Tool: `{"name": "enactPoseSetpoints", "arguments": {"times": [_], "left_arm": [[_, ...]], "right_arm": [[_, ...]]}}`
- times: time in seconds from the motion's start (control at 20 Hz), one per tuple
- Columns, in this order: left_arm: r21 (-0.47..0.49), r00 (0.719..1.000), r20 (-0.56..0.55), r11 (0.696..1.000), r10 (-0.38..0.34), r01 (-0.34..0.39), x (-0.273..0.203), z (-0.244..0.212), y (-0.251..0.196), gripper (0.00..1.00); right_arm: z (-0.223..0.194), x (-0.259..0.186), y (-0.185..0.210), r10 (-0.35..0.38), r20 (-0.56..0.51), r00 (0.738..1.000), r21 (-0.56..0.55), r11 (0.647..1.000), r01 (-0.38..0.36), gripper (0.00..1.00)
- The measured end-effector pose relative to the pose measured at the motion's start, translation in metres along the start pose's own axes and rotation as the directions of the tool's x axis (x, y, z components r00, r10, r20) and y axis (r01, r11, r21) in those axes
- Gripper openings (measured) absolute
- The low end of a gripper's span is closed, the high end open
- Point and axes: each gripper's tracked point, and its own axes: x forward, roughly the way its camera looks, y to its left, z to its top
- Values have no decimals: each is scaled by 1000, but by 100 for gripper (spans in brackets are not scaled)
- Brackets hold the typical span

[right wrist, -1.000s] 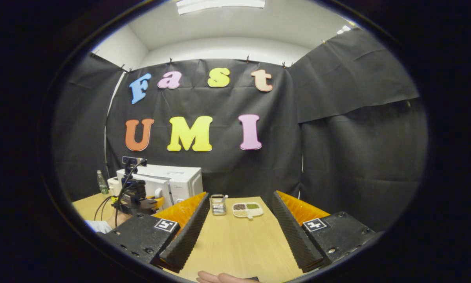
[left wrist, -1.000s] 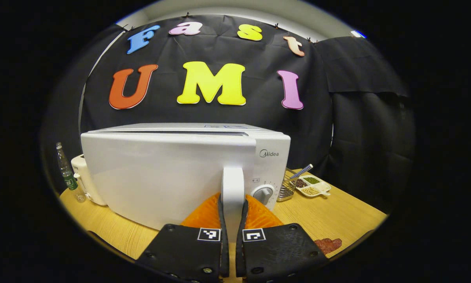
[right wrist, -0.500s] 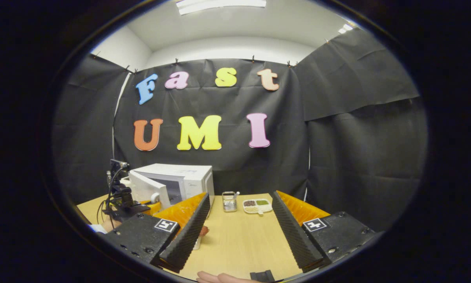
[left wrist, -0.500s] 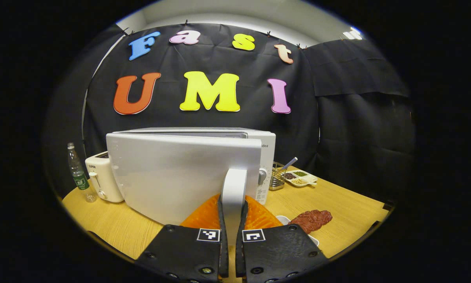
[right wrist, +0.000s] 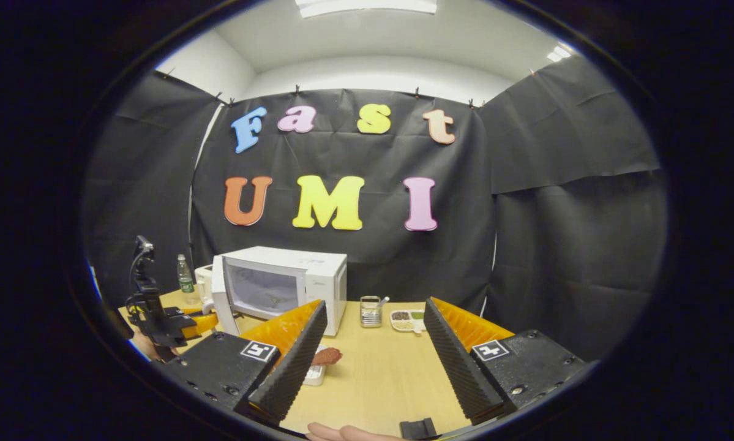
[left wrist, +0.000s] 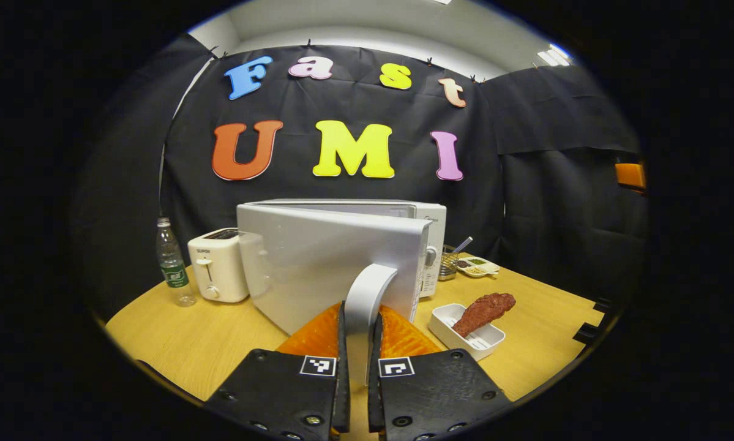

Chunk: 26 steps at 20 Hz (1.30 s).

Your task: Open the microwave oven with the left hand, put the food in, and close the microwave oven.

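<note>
Microwave [left wrist: 425, 245]: white box on the desk [left wrist: 177, 343], against the back cloth; its door [left wrist: 318, 263] is swung well out from the body, and the right gripper view shows the cavity window [right wrist: 262, 291] exposed.
Door handle [left wrist: 363, 294]: pale curved bar on the door's free edge, nearest the camera in the left gripper view.
Left gripper [left wrist: 355, 343]: fingers nearly closed, both pressing on the door handle between them; in the right gripper view it sits left of the microwave [right wrist: 186, 324], a hand behind it.
Food [left wrist: 483, 309]: reddish-brown piece lying across a white tray [left wrist: 464, 334], on the desk just right of the microwave's front.
Right gripper [right wrist: 373, 349]: fingers spread wide with nothing between them, over bare desk right of the microwave.
Change: the door stands wider than half a second ago, and the food and tray show in full beside it.
Left of microwave: clear bottle [left wrist: 172, 269], then a white toaster [left wrist: 217, 272] touching or just beside the door.
Right of microwave: wire basket [left wrist: 447, 263] and a divided dish [left wrist: 477, 266] near the back.
In the way: the open door hides most of the microwave's front in the left gripper view.
</note>
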Motion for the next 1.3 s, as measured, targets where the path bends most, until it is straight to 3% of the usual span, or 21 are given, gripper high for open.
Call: {"name": "enactPoseSetpoints", "arguments": {"times": [0.05,0.15,0.2,0.25,0.3,0.35,0.5,0.6,0.65,0.7,0.75,0.8,0.85,0.95,1.1,1.15,1.2,1.3], "left_arm": [[-5,1000,0,1000,22,-22,-9,-1,13,16],[-40,999,-20,998,49,-50,-30,-9,35,16],[-58,995,-29,994,92,-94,-43,-11,51,29],[-73,988,-28,986,149,-151,-54,-10,72,35],[-87,982,-26,978,186,-188,-66,-10,84,53],[-98,980,-15,975,200,-200,-78,-7,89,76],[-53,953,15,952,304,-303,-110,3,113,85],[-13,943,61,945,328,-328,-129,18,114,90],[-12,943,73,946,324,-324,-137,22,111,83],[-11,945,78,948,318,-318,-146,26,106,95],[-16,940,85,944,330,-330,-155,28,107,95],[-18,937,93,942,336,-336,-163,31,104,95],[-16,932,108,938,347,-347,-171,35,102,95],[1,924,129,932,359,-362,-184,43,96,94],[17,928,134,936,347,-352,-197,53,80,94],[21,931,132,938,339,-345,-202,58,74,94],[24,931,138,939,338,-344,-205,64,72,95],[18,936,136,943,326,-331,-208,69,67,95]], "right_arm": [[0,0,3,0,-4,1000,1,1000,0,100],[-2,4,11,3,-9,1000,0,1000,-3,100],[-5,7,16,6,-15,1000,-6,1000,-6,100],[-9,11,20,6,-24,1000,-12,1000,-7,100],[-14,15,25,10,-35,999,-19,1000,-10,92],[-18,21,29,16,-49,999,-24,1000,-17,100],[-35,35,42,39,-103,994,-22,999,-42,100],[-46,49,46,49,-145,988,-24,998,-53,100],[-51,58,47,52,-166,985,-28,998,-58,100],[-58,68,46,53,-193,980,-25,998,-59,100],[-67,80,49,79,-232,970,-20,996,-86,100],[-79,91,51,97,-275,957,-14,994,-104,93],[-89,104,47,100,-324,941,-7,994,-108,100],[-113,126,42,128,-424,897,39,992,-124,100],[-150,153,38,197,-575,794,189,976,-105,97],[-163,157,39,240,-612,753,249,963,-104,94],[-174,160,40,280,-640,715,307,947,-96,80],[-190,165,44,365,-670,647,416,906,-80,75]]}}
